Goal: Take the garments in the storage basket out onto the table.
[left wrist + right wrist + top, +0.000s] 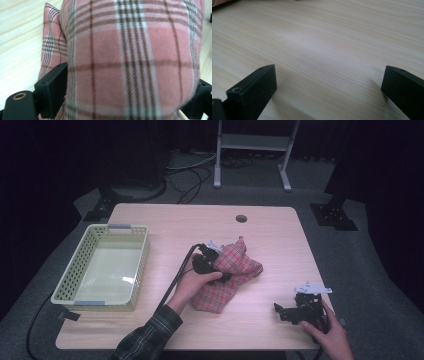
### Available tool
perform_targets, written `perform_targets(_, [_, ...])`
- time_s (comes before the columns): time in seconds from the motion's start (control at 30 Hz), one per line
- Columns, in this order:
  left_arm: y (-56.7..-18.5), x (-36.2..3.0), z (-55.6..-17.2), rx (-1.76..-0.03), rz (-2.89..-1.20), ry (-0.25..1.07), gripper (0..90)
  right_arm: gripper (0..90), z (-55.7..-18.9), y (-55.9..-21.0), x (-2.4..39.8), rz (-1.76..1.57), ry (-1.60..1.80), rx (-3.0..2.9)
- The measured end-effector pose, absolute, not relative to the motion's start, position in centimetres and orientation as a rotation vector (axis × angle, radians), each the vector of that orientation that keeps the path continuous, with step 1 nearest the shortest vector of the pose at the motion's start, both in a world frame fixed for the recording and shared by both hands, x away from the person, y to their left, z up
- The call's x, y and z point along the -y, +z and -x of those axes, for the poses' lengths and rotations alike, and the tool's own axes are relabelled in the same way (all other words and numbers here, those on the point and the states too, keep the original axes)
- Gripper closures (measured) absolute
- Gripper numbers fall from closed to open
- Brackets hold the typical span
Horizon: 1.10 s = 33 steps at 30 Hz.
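Observation:
A pink plaid cloth (242,265) lies crumpled at the middle of the wooden table (165,225). My left gripper (216,265) rests against the cloth's left side, with a hand around its body. In the left gripper view a thick fold of the plaid cloth (130,50) bulges between the widely spread jaws of the left gripper (127,85), which stands open. My right gripper (281,312) lies near the table's front right corner, held by the other hand. In the right gripper view the right gripper (329,77) is open over bare wood with nothing between its jaws.
A pale yellow slotted basket (65,280) stands at the table's left side. A round cable hole (241,218) sits near the far edge. A black cable (175,280) trails from the left gripper toward the front. A metal stand (252,142) is on the floor behind.

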<state>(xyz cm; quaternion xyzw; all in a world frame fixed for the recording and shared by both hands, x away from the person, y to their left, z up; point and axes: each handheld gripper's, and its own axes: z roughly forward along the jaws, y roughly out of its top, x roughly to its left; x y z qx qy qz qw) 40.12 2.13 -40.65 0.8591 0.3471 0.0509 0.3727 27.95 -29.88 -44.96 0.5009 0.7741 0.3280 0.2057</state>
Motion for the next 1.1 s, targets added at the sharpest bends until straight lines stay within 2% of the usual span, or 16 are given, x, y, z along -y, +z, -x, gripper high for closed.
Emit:
perform_targets(0.13, [-40.6, -2.1, -40.1, -0.883, -2.199, 0.134, 11.0, 0.0, -28.0, -45.0, 29.9, -1.396, 0.914, -2.157])
perform_targets(0.27, [-40.5, -2.2, -40.1, -0.874, -2.175, 0.134, 2.6, 0.0, -27.9, -45.0, 29.9, -1.397, 0.914, -2.157])
perform_targets(0.57, [-39.6, -2.7, -40.0, -0.854, -2.114, 0.161, 2.6, 0.0, -28.0, -45.0, 29.9, -1.395, 0.914, -2.157])
perform_targets(1.1, [-36.3, -4.6, -38.9, -0.742, -1.872, 0.248, 2.6, 0.0, -28.0, -45.0, 29.9, -1.395, 0.914, -2.157])
